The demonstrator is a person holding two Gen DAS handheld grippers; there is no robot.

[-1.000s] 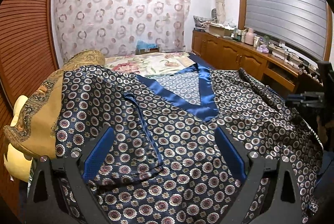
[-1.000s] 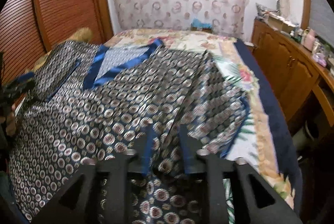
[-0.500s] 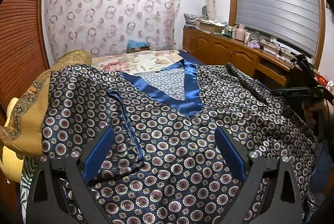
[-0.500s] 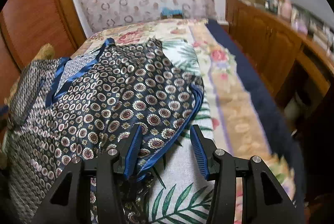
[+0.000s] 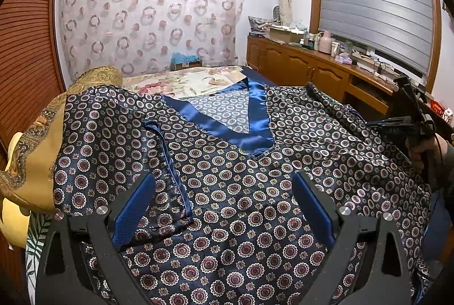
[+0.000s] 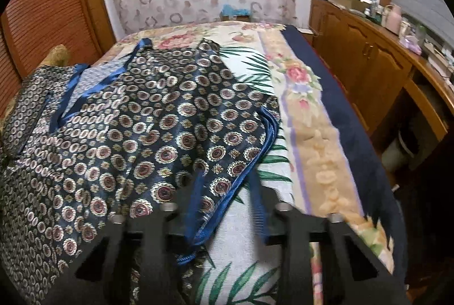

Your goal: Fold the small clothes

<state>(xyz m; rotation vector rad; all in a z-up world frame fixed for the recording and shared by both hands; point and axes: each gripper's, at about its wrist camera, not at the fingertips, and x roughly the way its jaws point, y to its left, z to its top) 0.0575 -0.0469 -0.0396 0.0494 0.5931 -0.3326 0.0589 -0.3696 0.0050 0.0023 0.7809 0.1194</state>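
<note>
A navy patterned silk top point(image 5: 241, 177) with a blue satin V-neck point(image 5: 227, 120) lies spread face up on the bed. Its left sleeve is folded in over the body, with a blue piped edge point(image 5: 170, 163). My left gripper point(image 5: 224, 202) is open and empty, hovering over the lower chest. In the right wrist view the top point(image 6: 142, 134) fills the left, and its blue-trimmed sleeve hem point(image 6: 244, 163) lies between the fingers of my right gripper point(image 6: 227, 200), which is open. The right gripper also shows in the left wrist view point(image 5: 408, 117), held in a hand.
The bed has a floral cover point(image 6: 312, 134) with a navy border. A yellow paisley pillow point(image 5: 34, 157) lies at the left. A wooden cabinet point(image 5: 312, 72) with clutter runs along the right wall. Slatted wooden doors point(image 5: 25, 49) stand at the left.
The right gripper opened and let go of the right sleeve, which now lies spread on the bed. The left gripper stayed open and drifted slightly over the top.
</note>
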